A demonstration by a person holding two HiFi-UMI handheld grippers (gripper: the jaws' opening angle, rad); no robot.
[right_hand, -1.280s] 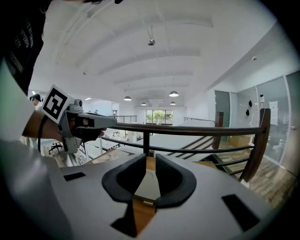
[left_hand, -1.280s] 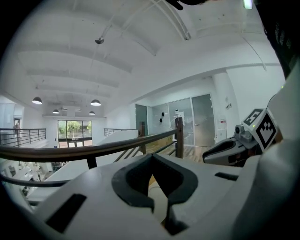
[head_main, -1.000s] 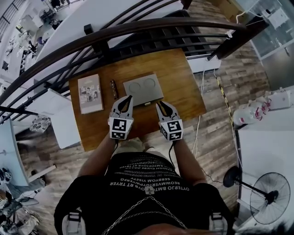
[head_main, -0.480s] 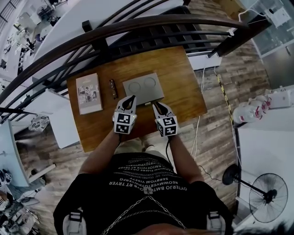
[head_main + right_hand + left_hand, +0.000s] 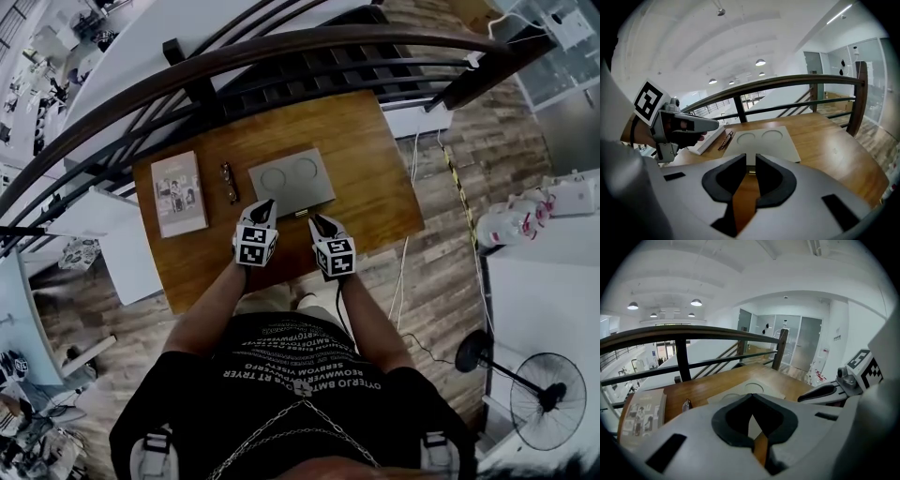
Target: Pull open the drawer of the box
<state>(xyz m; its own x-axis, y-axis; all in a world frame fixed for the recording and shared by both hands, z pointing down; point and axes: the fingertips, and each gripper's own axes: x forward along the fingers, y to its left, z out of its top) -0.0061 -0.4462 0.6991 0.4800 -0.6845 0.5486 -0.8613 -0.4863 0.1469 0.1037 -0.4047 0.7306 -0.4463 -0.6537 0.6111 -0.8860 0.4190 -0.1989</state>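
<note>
A flat grey box (image 5: 292,176) with two round recesses in its lid lies on the wooden table (image 5: 375,169). A small brass drawer handle (image 5: 301,214) sits on its near face. My left gripper (image 5: 266,204) hovers at the box's near left corner, fingertips together and nothing between them. In the left gripper view the box (image 5: 745,390) lies just beyond the left gripper (image 5: 751,395). My right gripper (image 5: 315,221) is just right of the handle. In the right gripper view the right gripper (image 5: 750,157) stands narrowly open, with the handle (image 5: 750,170) showing low in the gap, not gripped.
A book (image 5: 179,193) lies at the table's left, and a pair of glasses (image 5: 230,182) between it and the box. A dark curved railing (image 5: 281,56) runs behind the table. A fan (image 5: 548,398) stands on the floor at the right.
Both grippers have sunk toward the table and closed in on the box's near face. They look smaller in the head view. The box has not moved.
</note>
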